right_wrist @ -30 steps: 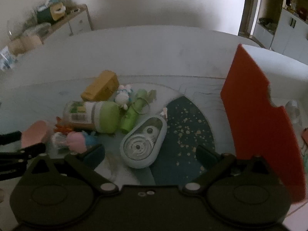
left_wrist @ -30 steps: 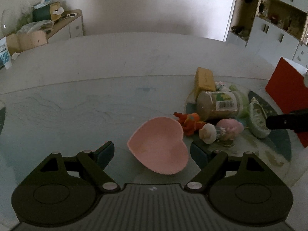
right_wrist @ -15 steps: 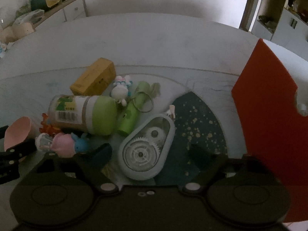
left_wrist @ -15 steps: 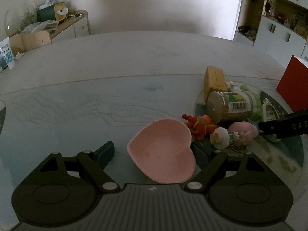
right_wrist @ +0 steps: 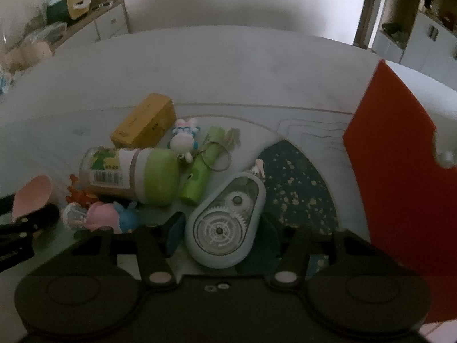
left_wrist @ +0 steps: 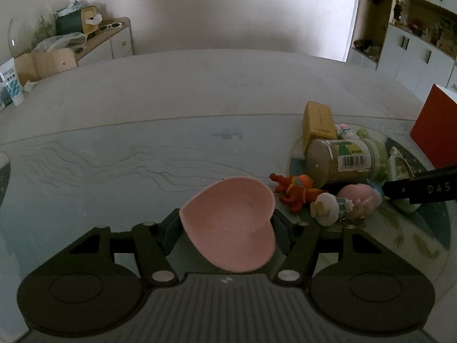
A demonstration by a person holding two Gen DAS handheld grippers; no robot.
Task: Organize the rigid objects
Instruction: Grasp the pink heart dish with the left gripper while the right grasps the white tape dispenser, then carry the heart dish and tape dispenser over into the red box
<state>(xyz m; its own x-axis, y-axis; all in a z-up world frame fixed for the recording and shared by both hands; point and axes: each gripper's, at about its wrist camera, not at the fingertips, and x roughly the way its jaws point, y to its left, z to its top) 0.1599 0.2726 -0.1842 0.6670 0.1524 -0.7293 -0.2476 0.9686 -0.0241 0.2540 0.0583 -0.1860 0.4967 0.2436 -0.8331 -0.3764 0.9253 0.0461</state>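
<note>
Left fingers (left_wrist: 227, 230): just been closing, both pads now against the flanks of the pink heart dish (left_wrist: 231, 224), which sits low between them near the front edge of the tabletop (left_wrist: 142, 154). Reads as a grip just made; contact on the right pad looks firm, the left pad meets the rim at a slant.

Advice for this step: squeeze only until the dish stops shifting. The rim is curved and glossy, so it may slide out forward. Lift straight up before carrying, keeping it level.

Middle of the tabletop: red toy (left_wrist: 297, 193), tipped jar with green cap (left_wrist: 340, 161), yellow box (left_wrist: 318, 123), pink figure (left_wrist: 354, 198), all crowded just right of the dish. Clear the red toy when lifting.

Right fingers (right_wrist: 222, 233): also just been closing, now around the pale blue tape dispenser (right_wrist: 225, 223), which lies flat toward the front edge. Left pad is right beside its body; the right pad is too dark to tell contact. Judgement: not yet a sure pinch. Close across the wide end, and avoid dragging the green tube (right_wrist: 201, 171) nearby.
</note>
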